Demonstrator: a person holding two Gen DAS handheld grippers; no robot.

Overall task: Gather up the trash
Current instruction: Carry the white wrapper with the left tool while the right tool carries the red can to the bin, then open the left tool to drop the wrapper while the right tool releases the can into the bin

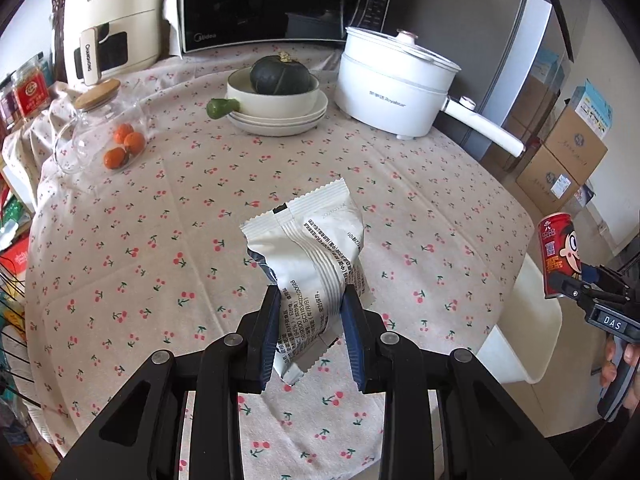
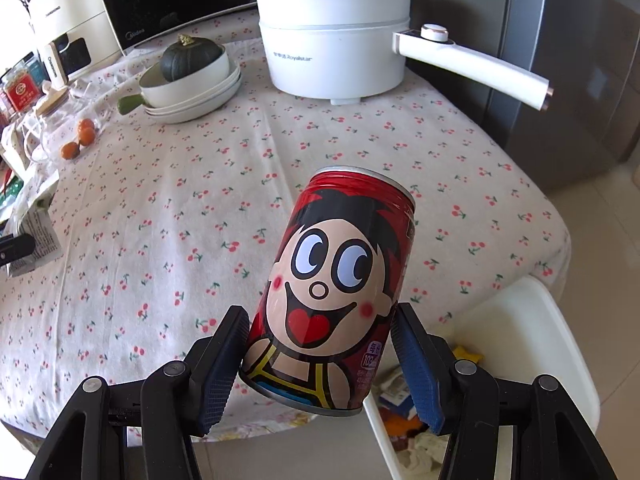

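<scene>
Left fingers [image 1: 347,312] pinch white wrapper [image 1: 316,256], right fingers [image 2: 416,360] clamp red can [image 2: 332,292], both lifted over table [image 2: 160,208] beside white bin [image 2: 532,320]. Carrying step; next I must bring both above bin, release.

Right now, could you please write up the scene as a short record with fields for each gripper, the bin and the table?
left gripper: shut on the white snack wrapper, held above the table
right gripper: shut on the red cartoon can, tilted, near the table edge
bin: white bin beside the table, below the can, already holding scraps
table: cherry-print tablecloth carrying the white electric pot, a dark green squash in stacked bowls, a glass jar lying on its side with small oranges
</scene>
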